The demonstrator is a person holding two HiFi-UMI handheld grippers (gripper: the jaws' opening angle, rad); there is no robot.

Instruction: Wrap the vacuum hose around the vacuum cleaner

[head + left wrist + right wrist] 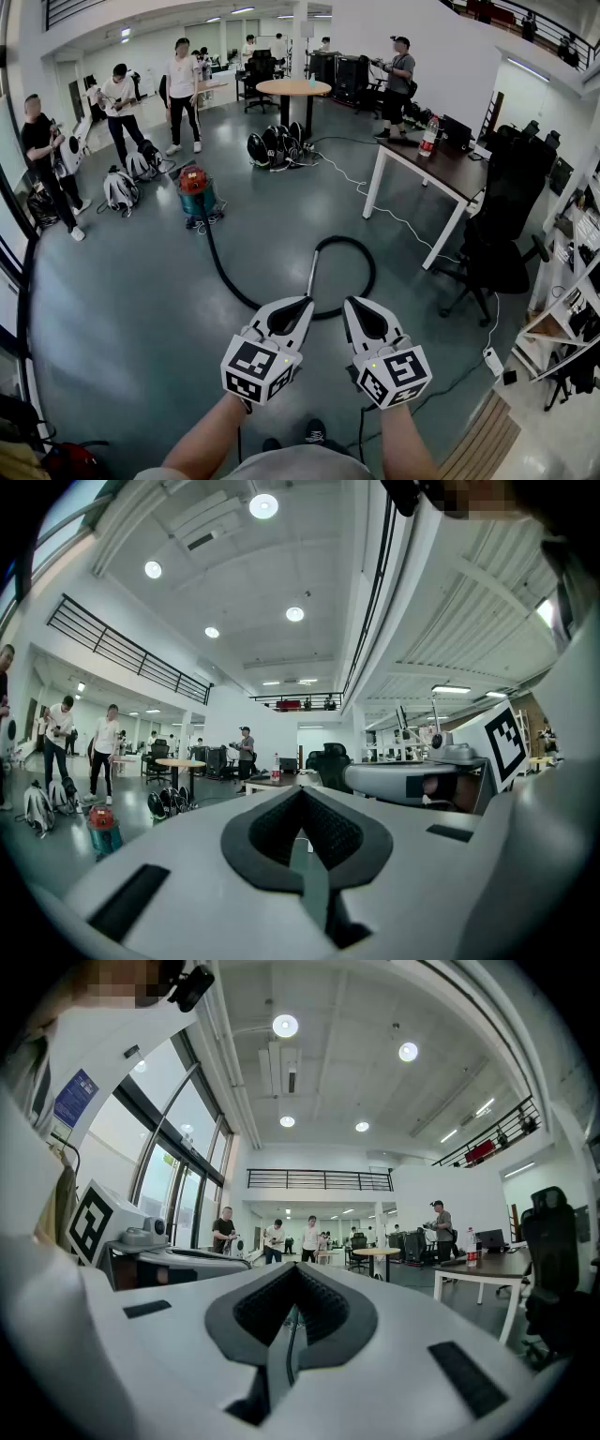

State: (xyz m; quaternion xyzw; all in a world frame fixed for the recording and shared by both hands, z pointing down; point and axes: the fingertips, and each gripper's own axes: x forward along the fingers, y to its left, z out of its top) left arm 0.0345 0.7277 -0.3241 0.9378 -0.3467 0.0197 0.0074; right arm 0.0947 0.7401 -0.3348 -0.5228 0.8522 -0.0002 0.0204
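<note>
The vacuum cleaner (pixel 195 191), red on top with a teal body, stands on the grey floor far ahead to the left; it also shows small in the left gripper view as the vacuum cleaner (pixel 103 829). Its black hose (pixel 221 276) runs along the floor toward me and curls into a loop (pixel 367 265), with a metal wand (pixel 311 274) lying across the loop. My left gripper (pixel 298 307) and right gripper (pixel 354 309) hover side by side above the near end of the loop. Both are shut and hold nothing, as the left gripper (pixel 302 801) and right gripper (pixel 295 1277) show close up.
A dark-topped table (pixel 441 171) with a bottle (pixel 429 136) and a black office chair (pixel 506 220) stand to the right. Backpacks (pixel 122 187), black helmets (pixel 277 145), a round table (pixel 292 89) and several people lie beyond. A white cable (pixel 394 217) crosses the floor.
</note>
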